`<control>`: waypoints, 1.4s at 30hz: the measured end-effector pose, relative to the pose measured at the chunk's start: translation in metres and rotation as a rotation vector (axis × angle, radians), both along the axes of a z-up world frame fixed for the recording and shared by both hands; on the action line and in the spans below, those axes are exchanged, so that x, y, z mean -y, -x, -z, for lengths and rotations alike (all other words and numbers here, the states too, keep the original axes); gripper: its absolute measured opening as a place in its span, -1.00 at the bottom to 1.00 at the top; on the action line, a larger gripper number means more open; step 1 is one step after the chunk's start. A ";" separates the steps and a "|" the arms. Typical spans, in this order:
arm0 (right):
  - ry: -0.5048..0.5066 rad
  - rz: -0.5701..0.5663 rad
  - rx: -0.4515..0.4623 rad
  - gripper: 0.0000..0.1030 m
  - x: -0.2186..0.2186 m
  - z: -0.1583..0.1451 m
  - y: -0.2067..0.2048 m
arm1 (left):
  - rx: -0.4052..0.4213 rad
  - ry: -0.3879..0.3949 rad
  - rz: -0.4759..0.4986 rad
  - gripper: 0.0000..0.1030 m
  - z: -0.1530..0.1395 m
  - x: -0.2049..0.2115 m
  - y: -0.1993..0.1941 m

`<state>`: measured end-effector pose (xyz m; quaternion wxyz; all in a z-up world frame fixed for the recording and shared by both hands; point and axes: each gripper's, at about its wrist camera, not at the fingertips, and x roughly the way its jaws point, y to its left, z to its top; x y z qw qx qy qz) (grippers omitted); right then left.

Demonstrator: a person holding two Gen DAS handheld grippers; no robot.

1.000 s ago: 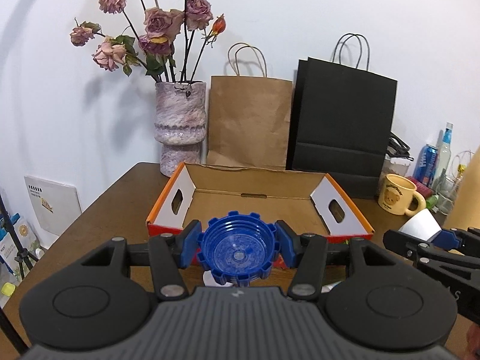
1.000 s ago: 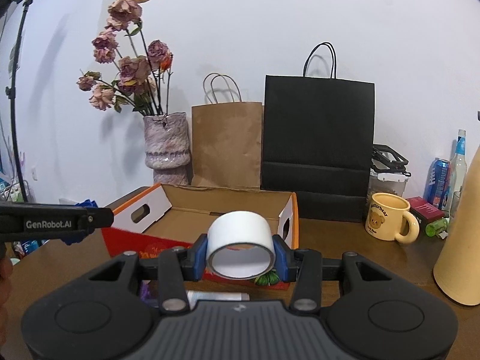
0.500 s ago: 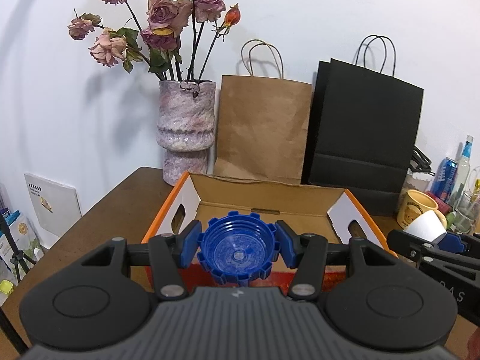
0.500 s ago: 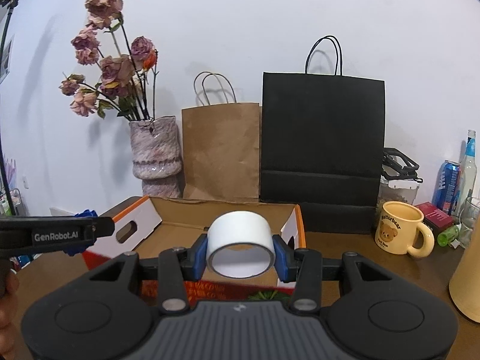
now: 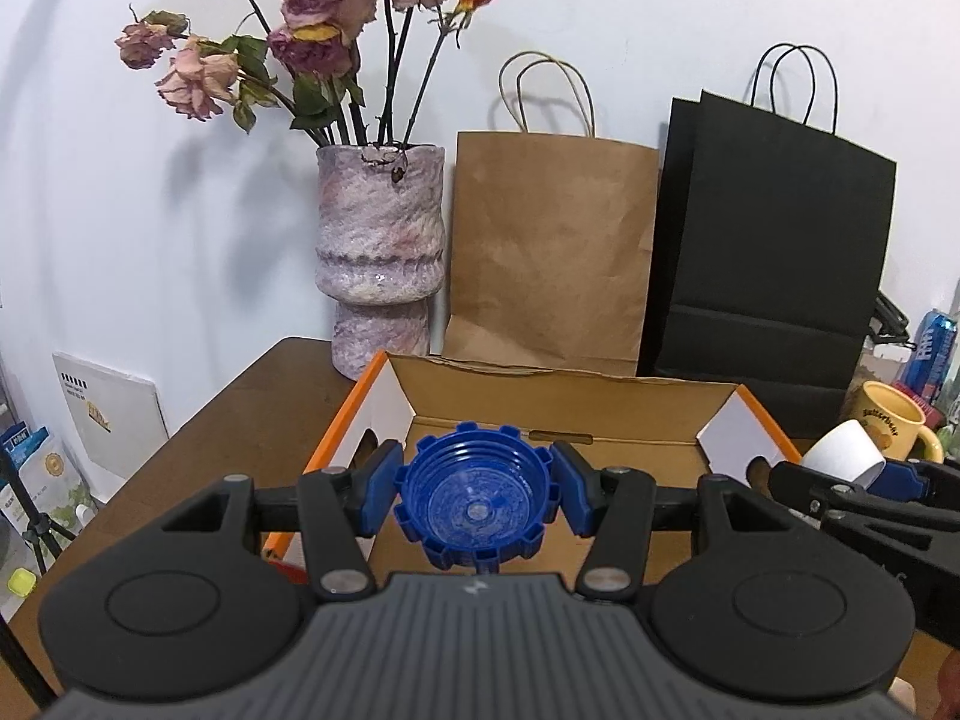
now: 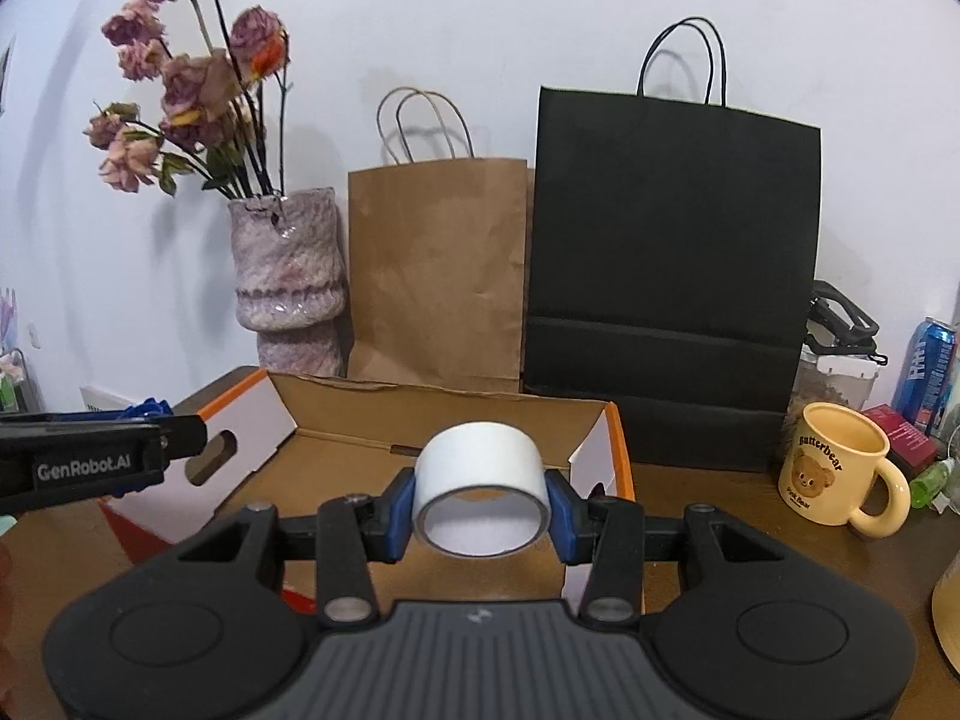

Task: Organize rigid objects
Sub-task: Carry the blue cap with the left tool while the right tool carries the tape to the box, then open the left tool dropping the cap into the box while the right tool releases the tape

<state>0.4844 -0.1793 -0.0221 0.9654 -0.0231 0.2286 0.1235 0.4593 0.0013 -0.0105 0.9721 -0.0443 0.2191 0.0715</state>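
My left gripper (image 5: 474, 495) is shut on a blue ribbed plastic lid (image 5: 474, 510), held over the near left part of an open cardboard box (image 5: 564, 378) with orange edges. My right gripper (image 6: 482, 501) is shut on a white roll of tape (image 6: 480, 468), held over the near right part of the same box (image 6: 444, 402). The right gripper and its tape (image 5: 852, 453) show at the right of the left wrist view. The left gripper (image 6: 102, 462) shows at the left of the right wrist view. The box floor that I can see is bare.
Behind the box stand a pink vase of dried roses (image 5: 381, 264), a brown paper bag (image 5: 552, 246) and a black paper bag (image 5: 774, 252). A yellow bear mug (image 6: 837, 471), a blue can (image 6: 927, 363) and small items sit at the right on the brown table (image 5: 240, 414).
Both grippers have moved forward and up, from in front of the box to over its near edge. Each still holds its object.
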 end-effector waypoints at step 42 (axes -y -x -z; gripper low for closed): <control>0.072 0.023 -0.067 1.00 -0.009 0.024 -0.042 | -0.067 -0.076 -0.047 1.00 0.017 -0.016 -0.050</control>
